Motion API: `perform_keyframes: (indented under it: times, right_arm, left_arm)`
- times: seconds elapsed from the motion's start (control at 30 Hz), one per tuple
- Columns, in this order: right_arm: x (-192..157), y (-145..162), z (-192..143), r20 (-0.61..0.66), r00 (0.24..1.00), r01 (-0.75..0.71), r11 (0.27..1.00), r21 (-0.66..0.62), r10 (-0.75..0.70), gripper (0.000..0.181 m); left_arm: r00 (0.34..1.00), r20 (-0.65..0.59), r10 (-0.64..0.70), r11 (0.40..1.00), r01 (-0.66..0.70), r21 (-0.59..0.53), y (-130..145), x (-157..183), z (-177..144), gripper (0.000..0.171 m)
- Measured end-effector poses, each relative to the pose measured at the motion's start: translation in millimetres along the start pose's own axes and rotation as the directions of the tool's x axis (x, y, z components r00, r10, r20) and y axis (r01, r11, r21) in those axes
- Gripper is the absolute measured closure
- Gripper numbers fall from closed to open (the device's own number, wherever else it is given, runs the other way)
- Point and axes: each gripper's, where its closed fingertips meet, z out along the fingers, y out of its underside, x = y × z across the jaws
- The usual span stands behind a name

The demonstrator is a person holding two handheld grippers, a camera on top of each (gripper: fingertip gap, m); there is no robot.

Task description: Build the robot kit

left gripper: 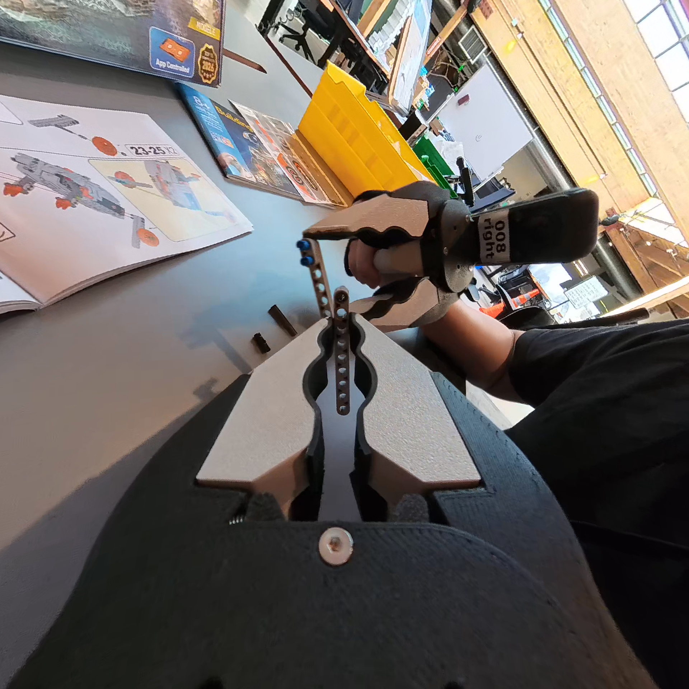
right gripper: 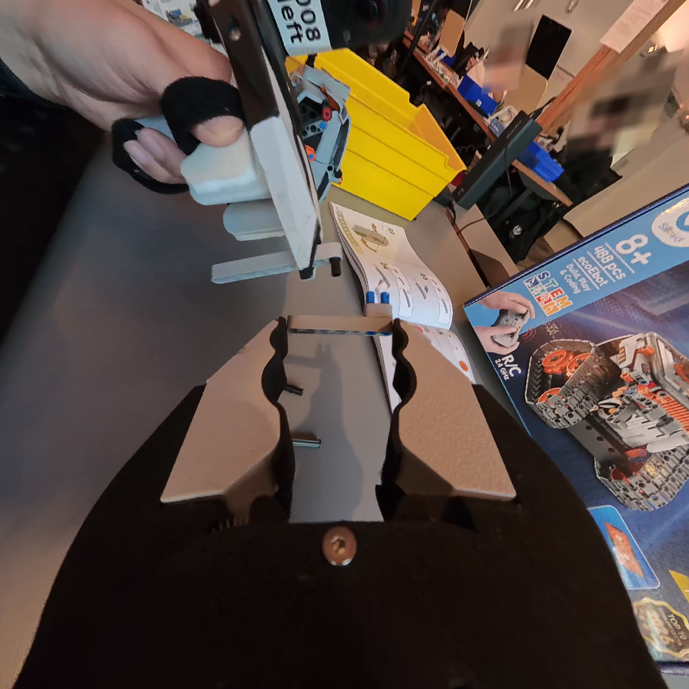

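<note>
Left hand-held gripper [left gripper: 340, 328]: jaws nearly together, clamped on a grey perforated beam [left gripper: 341, 358] that stands lengthwise in the slot between the fingers, one end poking past the tips, a dark pin at that end. Right hand-held gripper [right gripper: 339, 330]: jaws moderately apart, spanning a second grey perforated beam [right gripper: 337, 328] end to end at the very tips; two blue pins [right gripper: 376, 297] stand up from one end. Both beams sit in the air above the grey tabletop [left gripper: 112, 373], close together but apart. Risks: the tip-only hold on the long beam looks thin, so a sideways nudge from the other beam could pivot or drop it; misaligned holes could jam the blue pins. Loose on the tabletop: a short black pin [left gripper: 261, 343] and a dark axle [left gripper: 282, 320], liable to roll if struck. Hard to make out: pad contact behind the fingers; a grey part-built model [right gripper: 324, 123] mostly hidden behind the left gripper; open instruction booklet [left gripper: 112, 201], yellow bin [left gripper: 358, 141] and printed box [right gripper: 596, 373] are all cut off
</note>
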Motion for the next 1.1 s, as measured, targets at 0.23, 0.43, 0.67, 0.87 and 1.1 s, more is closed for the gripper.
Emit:
perform_keyframes:
  times: [0.23,0.43,0.67,0.87,1.1]
  right_arm:
    - [-5.7,-18.9,-5.0,0.021,1.000,0.003,0.994,0.112,-0.005,0.126]
    - [-6.6,-26.8,-6.1,0.025,1.000,-0.008,0.987,0.163,0.004,0.126]
    - [-11.1,-35.2,-7.4,0.021,0.999,0.034,0.980,0.195,-0.038,0.126]
    - [-15.0,-35.9,-6.5,0.023,0.998,0.060,0.980,0.190,-0.066,0.126]
    - [-22.2,-33.6,-7.8,0.060,0.994,0.080,0.982,0.170,-0.092,0.127]
  left_arm:
    - [0.997,-0.040,-0.063,0.997,0.065,0.048,-7.9,1.2,-5.0,0.167]
    - [0.992,-0.090,-0.087,0.996,0.088,0.004,-2.2,9.6,-2.2,0.167]
    - [0.985,-0.128,-0.113,0.994,0.113,-0.010,-1.5,15.9,-2.7,0.166]
    - [0.980,-0.141,-0.142,0.990,0.138,-0.038,1.1,17.4,-2.5,0.166]
    - [0.972,-0.153,-0.177,0.981,0.162,-0.104,9.4,19.5,-1.5,0.166]
